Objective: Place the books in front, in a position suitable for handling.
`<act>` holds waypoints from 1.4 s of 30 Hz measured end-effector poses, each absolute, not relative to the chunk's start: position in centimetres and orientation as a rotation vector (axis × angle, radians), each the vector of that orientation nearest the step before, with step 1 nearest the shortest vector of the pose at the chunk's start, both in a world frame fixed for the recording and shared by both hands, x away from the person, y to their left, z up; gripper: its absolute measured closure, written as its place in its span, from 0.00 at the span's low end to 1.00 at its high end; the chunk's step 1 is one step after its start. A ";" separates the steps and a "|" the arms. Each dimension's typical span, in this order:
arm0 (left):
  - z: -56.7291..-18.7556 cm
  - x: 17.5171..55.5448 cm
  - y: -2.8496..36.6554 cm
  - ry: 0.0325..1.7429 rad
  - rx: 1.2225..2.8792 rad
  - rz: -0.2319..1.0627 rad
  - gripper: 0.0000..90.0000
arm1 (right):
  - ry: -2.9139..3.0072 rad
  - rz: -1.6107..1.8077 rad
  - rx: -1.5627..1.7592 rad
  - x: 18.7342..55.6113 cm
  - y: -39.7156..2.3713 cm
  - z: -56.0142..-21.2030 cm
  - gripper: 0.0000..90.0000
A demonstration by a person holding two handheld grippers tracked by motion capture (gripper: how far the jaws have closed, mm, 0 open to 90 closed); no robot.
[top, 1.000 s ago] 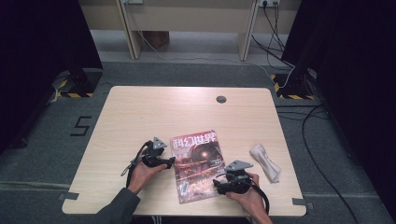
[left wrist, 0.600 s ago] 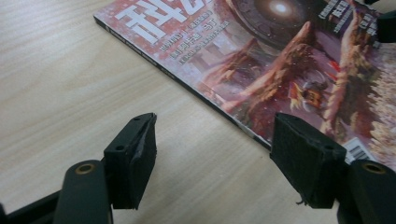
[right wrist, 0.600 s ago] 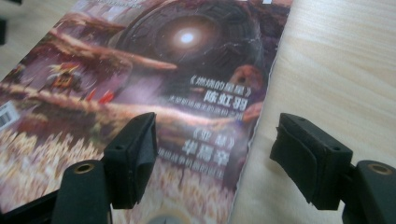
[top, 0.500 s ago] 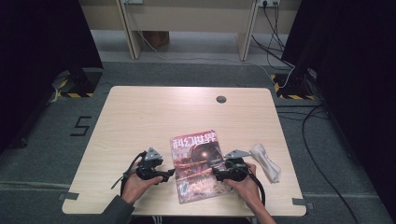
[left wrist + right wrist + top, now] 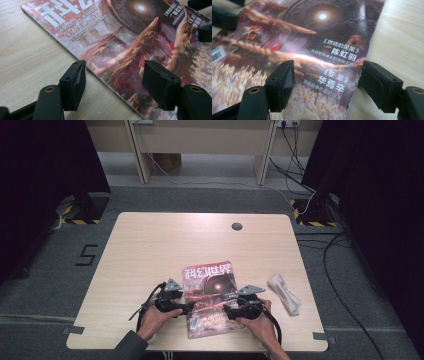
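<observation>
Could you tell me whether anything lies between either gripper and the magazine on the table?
Nothing visible does. The left gripper and right gripper sit open at opposite side edges of the magazine; the white cloth lies off to its side.

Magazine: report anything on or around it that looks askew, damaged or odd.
The magazine lies slightly skewed to the table edges. In the right gripper view its open edge looks ragged, as if torn or worn. A crumpled white wrapper lies to its right, apart from it. Nothing is spilled.

Left gripper fingers just closing slightly, still apart; right gripper fingers spread wide.
</observation>
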State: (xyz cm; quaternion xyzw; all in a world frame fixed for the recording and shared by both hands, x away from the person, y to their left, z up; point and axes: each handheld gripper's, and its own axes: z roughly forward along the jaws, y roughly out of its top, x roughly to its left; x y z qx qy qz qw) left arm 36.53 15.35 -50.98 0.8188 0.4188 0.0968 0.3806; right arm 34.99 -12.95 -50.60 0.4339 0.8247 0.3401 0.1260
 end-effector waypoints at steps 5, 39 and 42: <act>-51.0 36.7 15.3 1.068 2.096 0.248 0.37 | 2.436 0.986 1.227 34.0 -12.5 -50.5 0.30; -50.1 33.9 17.8 1.023 2.102 0.257 0.24 | 2.210 1.017 1.280 34.8 -19.1 -47.9 0.38; -50.1 33.4 18.0 1.020 2.103 0.252 0.24 | 2.182 1.022 1.315 34.9 -20.1 -47.7 0.37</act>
